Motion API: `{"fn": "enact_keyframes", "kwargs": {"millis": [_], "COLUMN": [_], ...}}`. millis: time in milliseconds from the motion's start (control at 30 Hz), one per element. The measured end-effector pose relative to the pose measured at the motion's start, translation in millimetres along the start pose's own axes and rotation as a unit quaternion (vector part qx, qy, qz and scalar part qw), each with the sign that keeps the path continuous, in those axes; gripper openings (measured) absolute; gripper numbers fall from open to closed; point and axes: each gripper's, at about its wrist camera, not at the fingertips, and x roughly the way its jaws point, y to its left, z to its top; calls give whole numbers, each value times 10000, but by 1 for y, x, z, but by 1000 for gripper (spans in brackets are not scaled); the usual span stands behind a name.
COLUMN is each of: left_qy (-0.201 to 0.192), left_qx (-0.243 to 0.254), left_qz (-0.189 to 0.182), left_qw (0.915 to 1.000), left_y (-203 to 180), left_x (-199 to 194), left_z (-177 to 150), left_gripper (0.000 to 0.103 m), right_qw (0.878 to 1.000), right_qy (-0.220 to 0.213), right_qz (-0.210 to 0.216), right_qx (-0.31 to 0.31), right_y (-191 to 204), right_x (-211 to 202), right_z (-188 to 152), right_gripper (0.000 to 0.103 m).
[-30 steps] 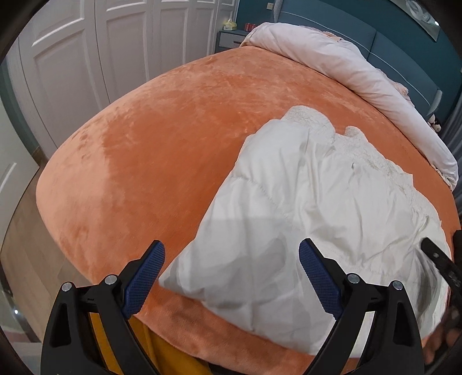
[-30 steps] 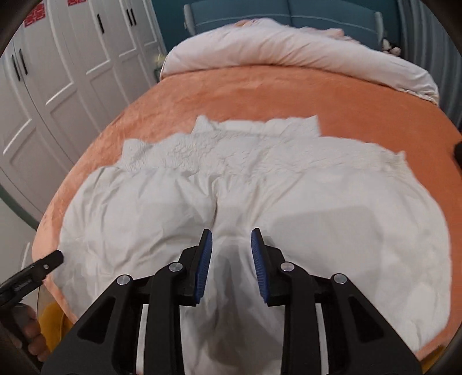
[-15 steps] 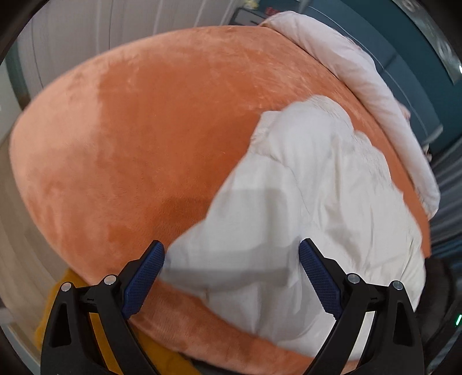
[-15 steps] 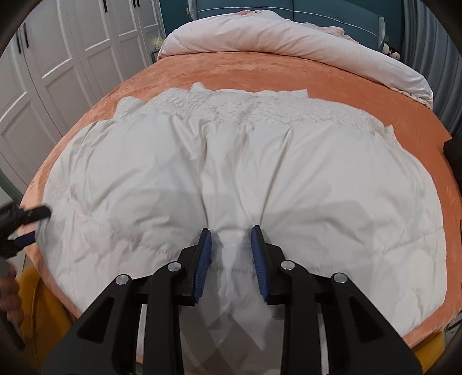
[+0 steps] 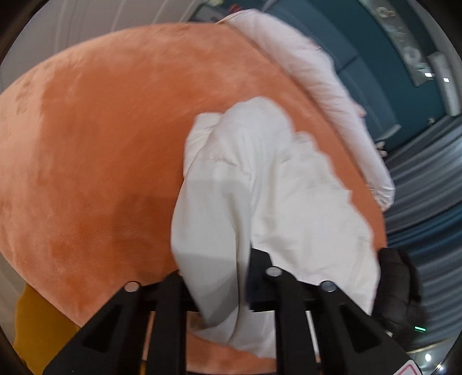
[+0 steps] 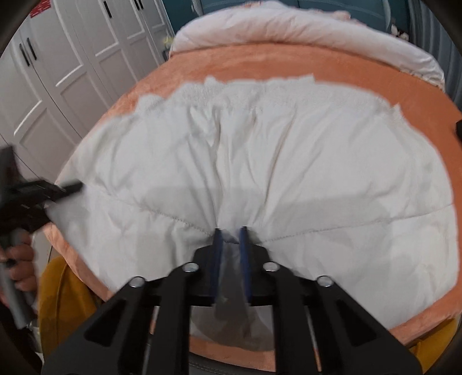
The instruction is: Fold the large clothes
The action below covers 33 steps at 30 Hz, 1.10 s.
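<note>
Right jaws: the right gripper point(image 6: 230, 235) is clamped narrow on a pinch of the white padded coat's point(image 6: 288, 161) near hem.
Left jaws: the left gripper point(image 5: 219, 277) is closed on the coat's point(image 5: 274, 202) near left corner, fabric bunched between its pads.
Coat: spread on the orange bed point(image 6: 361, 65), fanning away ahead of both jaws.
Axis: long side runs across, left jaws to right; fleecy collar edge points away, toward the rolled duvet point(image 6: 303, 27).
Doing it well: lift both grips together, level, keep the hem taut, carry it toward the collar.
Risk: slippery shell may slide out.
</note>
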Motion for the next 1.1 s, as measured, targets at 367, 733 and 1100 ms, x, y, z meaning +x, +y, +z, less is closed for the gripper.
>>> {"fn": "enact_keyframes", "kwargs": {"millis": [367, 733, 1100], "left_qy": [-413, 557, 1346], "left_qx": [2234, 3994, 4781], "left_qz": [-725, -844, -267], "left_qw": [9712, 9112, 8675], "left_y": [-181, -334, -361], "left_x": [-48, 42, 142], "left_z": [-34, -133, -233], "left_gripper": [4, 4, 4], "right_qw": [9941, 9611, 9477], "right_qy": [394, 74, -1205], "right_qz": [739, 2147, 1161], "right_qx": [690, 1735, 2719], "right_y": [-24, -102, -256], "right_x": [43, -6, -135], "right_z": [10, -20, -78], "right_gripper": [0, 2, 2]}}
